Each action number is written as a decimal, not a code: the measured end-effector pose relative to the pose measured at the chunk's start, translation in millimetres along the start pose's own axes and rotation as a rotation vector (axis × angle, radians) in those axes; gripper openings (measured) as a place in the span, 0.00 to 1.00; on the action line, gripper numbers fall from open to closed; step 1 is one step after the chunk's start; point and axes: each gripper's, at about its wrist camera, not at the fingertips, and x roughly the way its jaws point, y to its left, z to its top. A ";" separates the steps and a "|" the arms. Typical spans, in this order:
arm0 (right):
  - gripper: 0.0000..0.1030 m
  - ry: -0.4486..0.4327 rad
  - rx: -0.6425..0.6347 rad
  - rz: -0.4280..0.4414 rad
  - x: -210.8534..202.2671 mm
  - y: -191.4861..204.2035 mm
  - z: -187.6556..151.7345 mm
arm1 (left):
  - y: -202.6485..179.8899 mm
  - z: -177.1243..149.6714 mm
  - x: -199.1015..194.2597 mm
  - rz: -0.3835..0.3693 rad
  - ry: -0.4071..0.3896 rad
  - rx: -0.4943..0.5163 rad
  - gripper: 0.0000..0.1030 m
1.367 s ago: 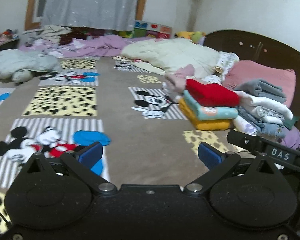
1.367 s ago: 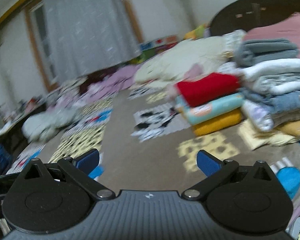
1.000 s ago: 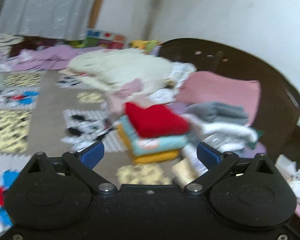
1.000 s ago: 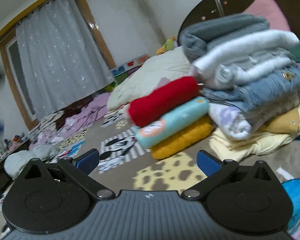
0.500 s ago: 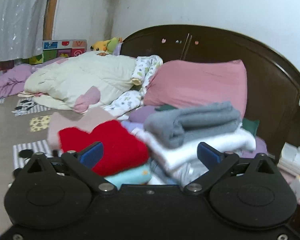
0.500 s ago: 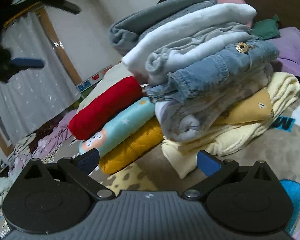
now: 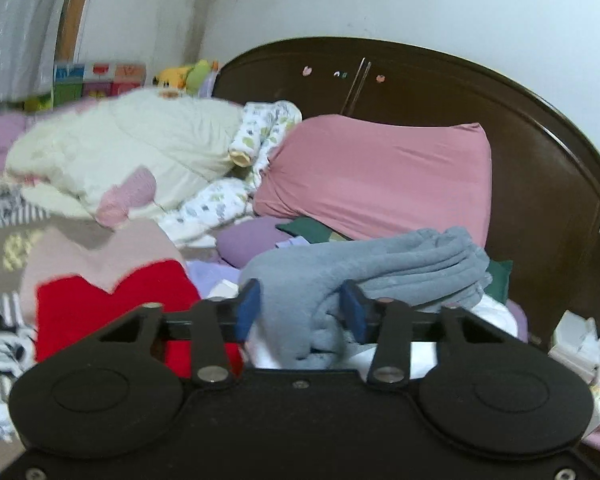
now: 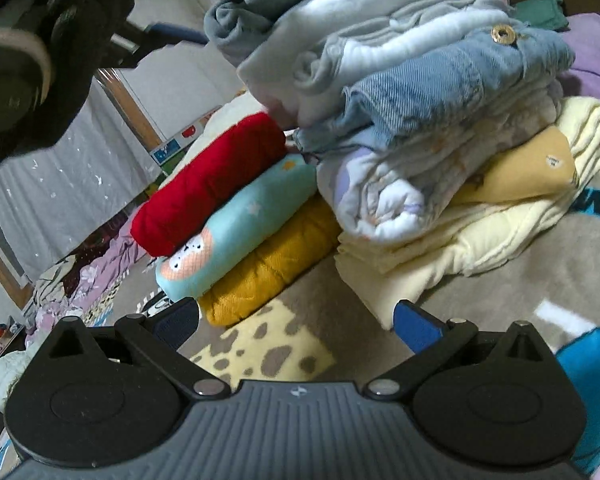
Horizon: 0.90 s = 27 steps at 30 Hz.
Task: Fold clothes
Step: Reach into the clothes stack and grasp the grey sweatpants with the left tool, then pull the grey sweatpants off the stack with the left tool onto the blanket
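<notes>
Two stacks of folded clothes lay side by side on the patterned bedspread (image 8: 324,304): three pieces in the shorter, red over turquoise over mustard. The left gripper (image 7: 300,310) pinched the folded grey fleece garment (image 7: 380,264) topping the taller stack (image 8: 440,128). The right gripper (image 8: 296,322) hung spread and empty near the stacks.

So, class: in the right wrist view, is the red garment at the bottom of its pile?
No: the red garment lies on top, above the turquoise one and the mustard one.
</notes>
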 end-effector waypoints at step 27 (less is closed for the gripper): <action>1.00 0.005 -0.026 -0.054 -12.3 -11.3 -1.0 | 31.6 3.2 -120.9 0.062 -0.194 0.020 0.12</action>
